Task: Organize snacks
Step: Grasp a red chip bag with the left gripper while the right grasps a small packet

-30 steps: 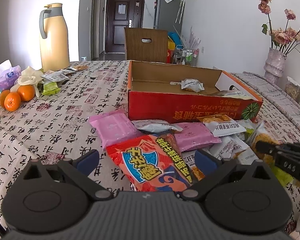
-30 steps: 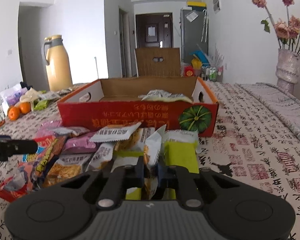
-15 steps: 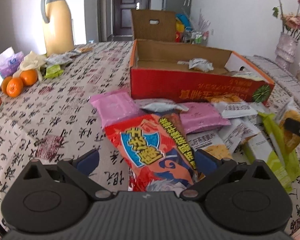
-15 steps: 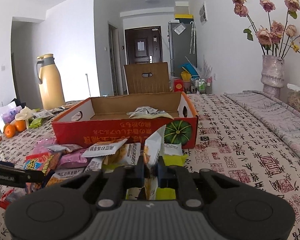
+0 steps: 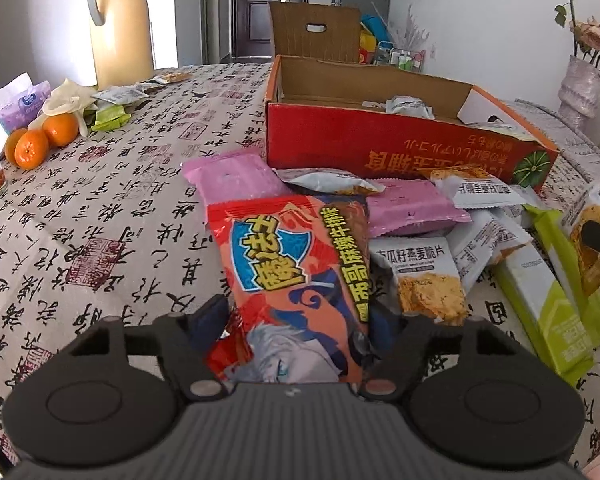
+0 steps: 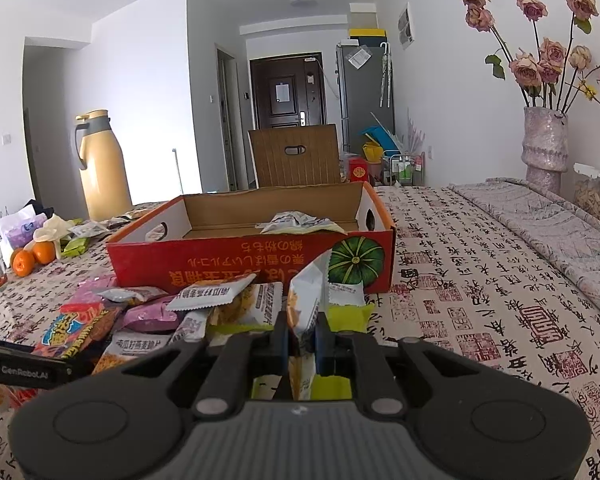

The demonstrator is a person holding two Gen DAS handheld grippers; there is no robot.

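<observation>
One red cardboard box (image 6: 252, 264) sits open on the tablecloth (image 5: 112, 216), a few snack packets (image 6: 296, 222) inside. Loose pile in front. Left gripper (image 5: 300, 320), tilted lower than a second ago, is closing round the red chip bag (image 5: 296, 272). Right gripper (image 6: 302, 330) clamps a white-orange packet (image 6: 306, 300), lifted higher.

My left gripper (image 5: 298, 322) and right gripper (image 6: 302, 330) are matte black, with ribbed grey housings, round side discs, silver pivot screws and dark blue pads (image 5: 210, 316).
</observation>
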